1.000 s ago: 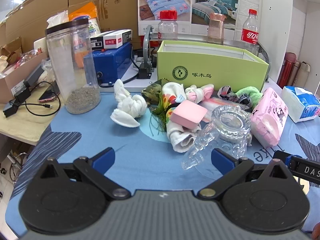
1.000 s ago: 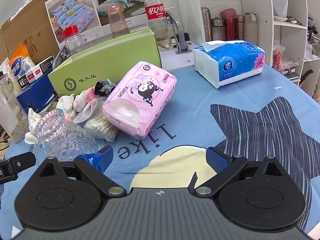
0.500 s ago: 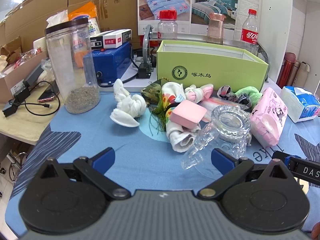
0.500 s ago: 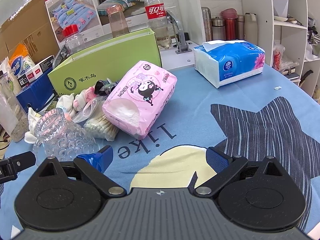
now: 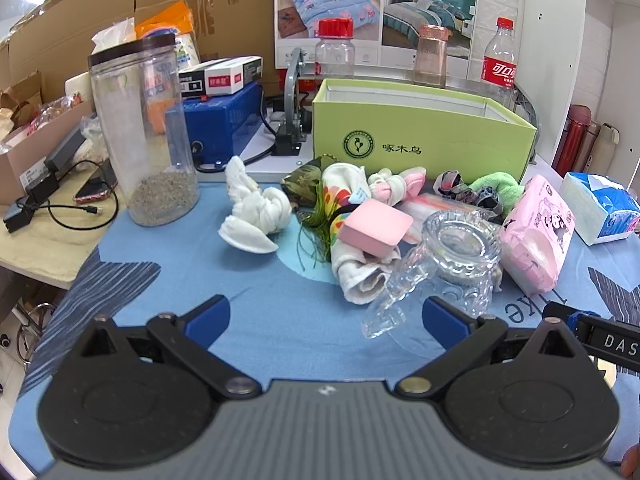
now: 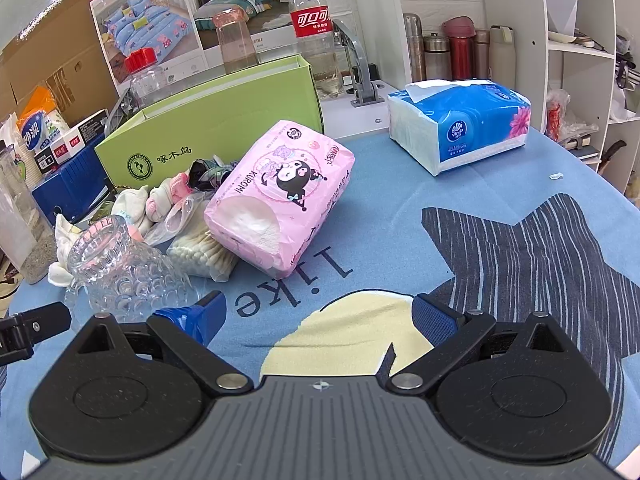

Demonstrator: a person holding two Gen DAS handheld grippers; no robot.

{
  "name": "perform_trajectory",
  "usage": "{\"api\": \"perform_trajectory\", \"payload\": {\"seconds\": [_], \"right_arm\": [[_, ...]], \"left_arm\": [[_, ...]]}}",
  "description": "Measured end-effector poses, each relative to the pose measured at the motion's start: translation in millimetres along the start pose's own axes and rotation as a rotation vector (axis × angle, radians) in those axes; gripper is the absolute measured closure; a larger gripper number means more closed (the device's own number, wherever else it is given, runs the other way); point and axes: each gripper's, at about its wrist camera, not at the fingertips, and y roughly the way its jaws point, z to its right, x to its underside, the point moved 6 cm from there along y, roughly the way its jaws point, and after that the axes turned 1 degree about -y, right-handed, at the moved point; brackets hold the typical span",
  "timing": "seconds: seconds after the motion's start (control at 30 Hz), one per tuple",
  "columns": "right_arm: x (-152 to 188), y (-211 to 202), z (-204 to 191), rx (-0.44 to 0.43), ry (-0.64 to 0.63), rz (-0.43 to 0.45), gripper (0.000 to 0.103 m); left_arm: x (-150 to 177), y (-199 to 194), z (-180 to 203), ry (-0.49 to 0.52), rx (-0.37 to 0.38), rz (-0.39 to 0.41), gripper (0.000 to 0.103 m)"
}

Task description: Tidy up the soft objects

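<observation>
- Blue surface (image 5: 248, 280) carries a soft pile before the green box (image 5: 420, 140).
- Both claws, left (image 5: 326, 316) and right (image 6: 318, 314), gape empty.
- Probably best: pinch the white cloth (image 5: 260, 212), avoiding the glass (image 5: 448, 264).

Bright, even indoor light from above, soft faint shadows under the clutter, sparkle on the glass mug (image 5: 448, 256), sheen on the pink tissue pack (image 6: 280, 196), strong fisheye bending at edges, dark rounded corners, centre sharp, far shelves slightly soft
</observation>
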Motion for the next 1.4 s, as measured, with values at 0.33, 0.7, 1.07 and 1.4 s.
{"api": "perform_trajectory", "payload": {"seconds": [0.33,0.7,1.07,1.4], "right_arm": [[0,0,-1,0.001,-0.004,0.000,0.016],[-8,-13,2,0.007,0.011,0.027,0.016],[-61,-1,-18,0.003,0.010,0.103,0.016],[-58,71,-1,0.081,-0.044,-0.049,0.016]], "left_arm": [[0,1,0,-0.002,0.004,-0.001,0.001],[-10,-12,-15,-0.031,-0.003,0.030,0.001],[-38,0,-52,-0.100,-0.071,0.044,0.001],[-44,27,-72,-0.144,-0.127,-0.004,0.001]]}}
